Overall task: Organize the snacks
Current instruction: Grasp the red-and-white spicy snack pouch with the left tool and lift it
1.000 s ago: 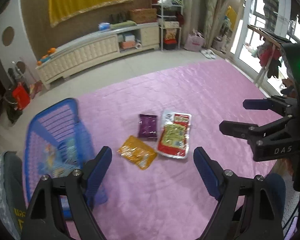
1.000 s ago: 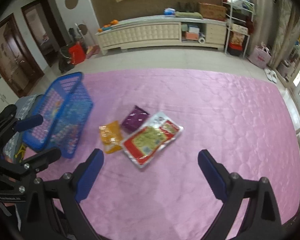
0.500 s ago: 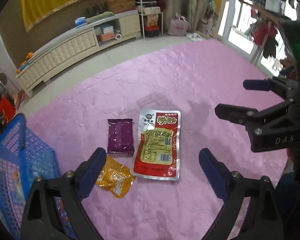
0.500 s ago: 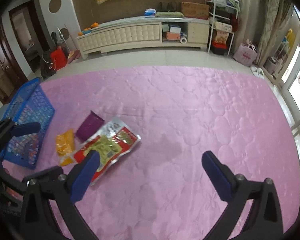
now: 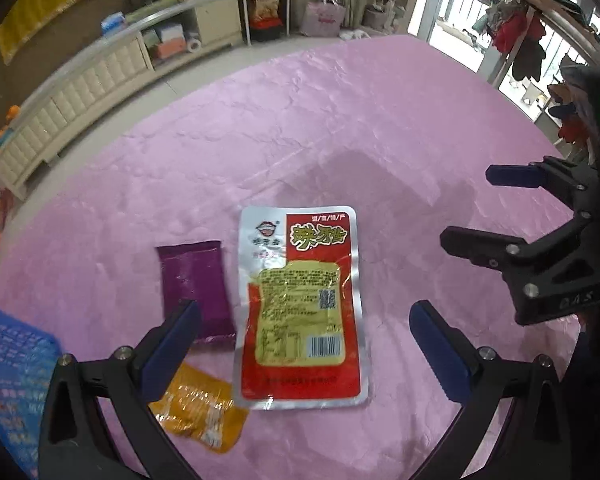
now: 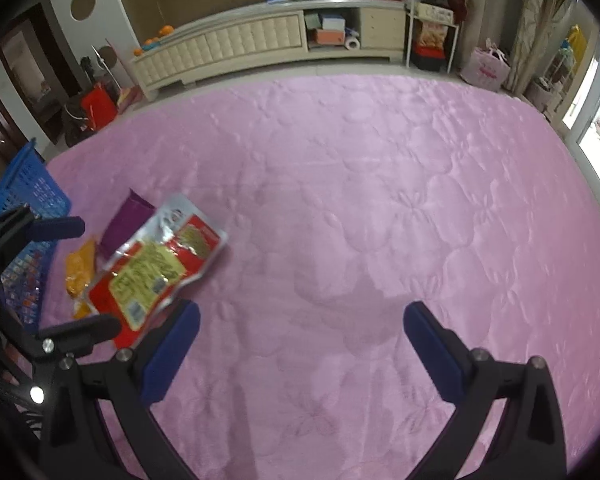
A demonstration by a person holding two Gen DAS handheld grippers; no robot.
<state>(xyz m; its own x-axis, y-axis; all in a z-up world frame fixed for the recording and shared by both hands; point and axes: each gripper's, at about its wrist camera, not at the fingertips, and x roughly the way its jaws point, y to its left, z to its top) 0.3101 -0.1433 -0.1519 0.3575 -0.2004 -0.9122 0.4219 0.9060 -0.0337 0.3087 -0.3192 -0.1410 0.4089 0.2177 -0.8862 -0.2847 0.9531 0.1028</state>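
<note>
Left gripper [image 5: 304, 344], jaws just been opening w/ nothing gripped, hangs over the red packet [image 5: 300, 308] (purple packet [image 5: 196, 284] just left); right gripper [image 6: 300, 344] spread wide above bare pink mat [image 6: 360, 208].

Large packet [image 5: 300, 308]: flat on the quilted mat [image 5: 340, 120], mid-scene.
Small packet [image 5: 196, 288]: just left of the large one.
Crinkled packet [image 5: 204, 412]: nearer than the small packet, its corner under the large one's edge.
Basket [image 5: 8, 380]: far left on the mat.
Cabinet [image 6: 236, 48]: along the wall behind the mat.
</note>
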